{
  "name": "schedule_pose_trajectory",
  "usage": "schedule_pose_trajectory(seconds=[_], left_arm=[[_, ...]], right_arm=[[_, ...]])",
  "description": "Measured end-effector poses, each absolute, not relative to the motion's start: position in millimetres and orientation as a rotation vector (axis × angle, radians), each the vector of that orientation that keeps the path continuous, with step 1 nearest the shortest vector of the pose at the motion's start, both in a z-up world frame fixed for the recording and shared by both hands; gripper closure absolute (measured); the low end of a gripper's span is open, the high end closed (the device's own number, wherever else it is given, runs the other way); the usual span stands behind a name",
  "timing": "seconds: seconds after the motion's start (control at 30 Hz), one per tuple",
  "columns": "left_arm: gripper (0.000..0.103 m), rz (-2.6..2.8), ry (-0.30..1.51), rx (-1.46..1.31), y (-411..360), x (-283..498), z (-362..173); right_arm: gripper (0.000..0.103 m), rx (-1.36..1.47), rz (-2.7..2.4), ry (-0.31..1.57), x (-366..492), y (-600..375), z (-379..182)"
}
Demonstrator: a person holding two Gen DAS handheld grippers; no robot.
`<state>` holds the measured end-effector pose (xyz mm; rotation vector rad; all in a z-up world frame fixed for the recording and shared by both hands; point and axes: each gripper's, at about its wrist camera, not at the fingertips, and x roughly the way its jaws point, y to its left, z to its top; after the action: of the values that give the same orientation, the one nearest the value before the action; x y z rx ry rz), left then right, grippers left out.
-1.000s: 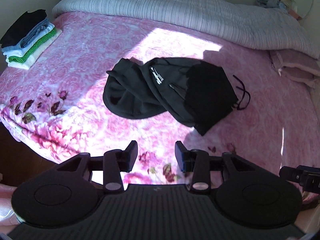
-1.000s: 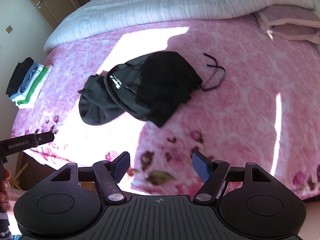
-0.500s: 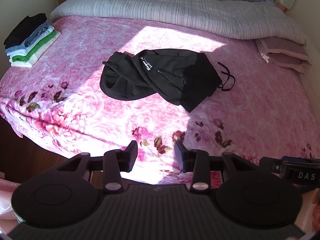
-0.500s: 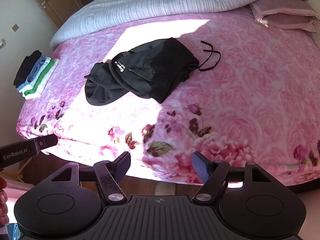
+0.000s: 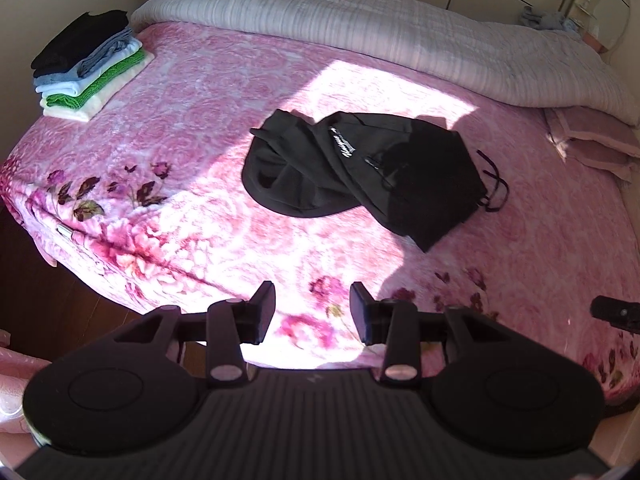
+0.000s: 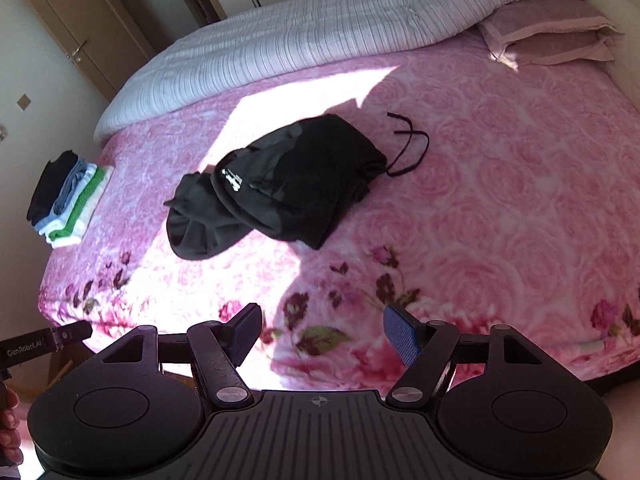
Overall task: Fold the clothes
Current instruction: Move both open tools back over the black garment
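A bed (image 5: 208, 184) under a pink rose-patterned blanket fills the room, a grey striped quilt (image 5: 360, 24) bunched along its far edge. The crumpled black garment (image 5: 360, 172) lies mid-bed, half in sunlight, drawstrings trailing. A stack of folded clothes (image 5: 88, 64) sits at the far left corner. Left gripper (image 5: 312, 312) and right gripper (image 6: 320, 334) hover at the near edge, jaws spread, holding nothing. Only the right view shows a wooden door (image 6: 76, 28) (and pink pillows (image 6: 548, 40) more fully).

Bare pink bedspread (image 5: 192, 184) surrounds the crumpled black garment (image 5: 360, 172); a folded clothes stack (image 5: 90, 66) sits well apart at the far left corner.
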<state>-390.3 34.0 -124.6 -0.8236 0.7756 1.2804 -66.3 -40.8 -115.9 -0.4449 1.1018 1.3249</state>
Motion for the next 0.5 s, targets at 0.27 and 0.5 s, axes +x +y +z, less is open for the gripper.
schedule_pose_trajectory(seconds=[0.27, 0.5], left_arm=[[0.068, 1.202, 0.809, -0.809, 154, -422, -145], [0.068, 1.025, 0.934, -0.731, 266, -428, -176]], right_arm=[[0.056, -0.326, 1.229, 1.206, -61, 30, -148], [0.057, -0.041, 0.994, 1.442, -68, 82, -196]])
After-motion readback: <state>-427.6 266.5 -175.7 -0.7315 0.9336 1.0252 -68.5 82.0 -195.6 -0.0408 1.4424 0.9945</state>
